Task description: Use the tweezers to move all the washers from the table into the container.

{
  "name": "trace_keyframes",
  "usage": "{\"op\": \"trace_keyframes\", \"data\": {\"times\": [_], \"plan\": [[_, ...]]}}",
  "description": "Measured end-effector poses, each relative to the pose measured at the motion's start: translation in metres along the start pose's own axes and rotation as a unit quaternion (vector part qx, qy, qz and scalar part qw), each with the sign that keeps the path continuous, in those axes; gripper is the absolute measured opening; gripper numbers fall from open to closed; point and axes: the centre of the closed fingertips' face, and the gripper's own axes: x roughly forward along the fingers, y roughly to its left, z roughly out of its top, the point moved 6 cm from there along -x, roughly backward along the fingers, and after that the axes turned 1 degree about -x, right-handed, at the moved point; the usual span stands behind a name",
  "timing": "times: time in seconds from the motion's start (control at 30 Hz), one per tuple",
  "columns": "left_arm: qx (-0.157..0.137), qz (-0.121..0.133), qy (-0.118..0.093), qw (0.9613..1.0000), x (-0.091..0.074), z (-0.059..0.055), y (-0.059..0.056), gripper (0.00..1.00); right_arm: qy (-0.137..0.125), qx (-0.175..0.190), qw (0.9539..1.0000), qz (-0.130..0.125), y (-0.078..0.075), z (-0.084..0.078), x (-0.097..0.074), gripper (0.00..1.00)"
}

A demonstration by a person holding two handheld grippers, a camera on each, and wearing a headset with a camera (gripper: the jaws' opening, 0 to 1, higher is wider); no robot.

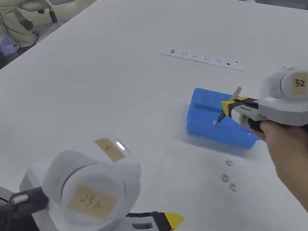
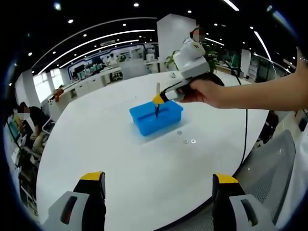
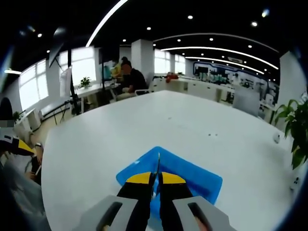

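Observation:
The blue container [image 1: 208, 124] stands on the white table [image 1: 117, 86]. My right gripper [image 1: 229, 108] hangs over it, shut on the tweezers [image 1: 219, 118], whose tip points down into the container. Whether a washer is at the tip is too small to tell. Three washers [image 1: 229, 163] lie on the table just in front of the container. In the left gripper view the container [image 2: 144, 122] and the washers [image 2: 186, 141] are ahead, and my left gripper [image 2: 159, 179] is open and holds nothing. In the right gripper view the tweezers [image 3: 157, 168] stick out between the shut jaws over the container [image 3: 195, 178].
A white power strip [image 1: 202, 58] lies on the table beyond the container. My left gripper [image 1: 166, 222] stays low at the near left. Office chairs [image 1: 34, 5] stand past the table's far left edge.

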Motion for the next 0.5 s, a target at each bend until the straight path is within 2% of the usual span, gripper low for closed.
{"op": "trace_keyframes", "data": {"times": [0.27,0.5], "plan": [[-0.001,0.003,0.002,1.0,0.0003,-0.0005,0.0016,0.93,0.011,0.001,0.9999,0.002,0.0006,-0.0061,0.0039,0.01],[0.001,0.002,0.004,1.0,-0.0003,-0.0018,0.0011,0.93,0.009,0.001,1.0,0.003,0.0028,-0.0069,0.0083,0.01]]}}
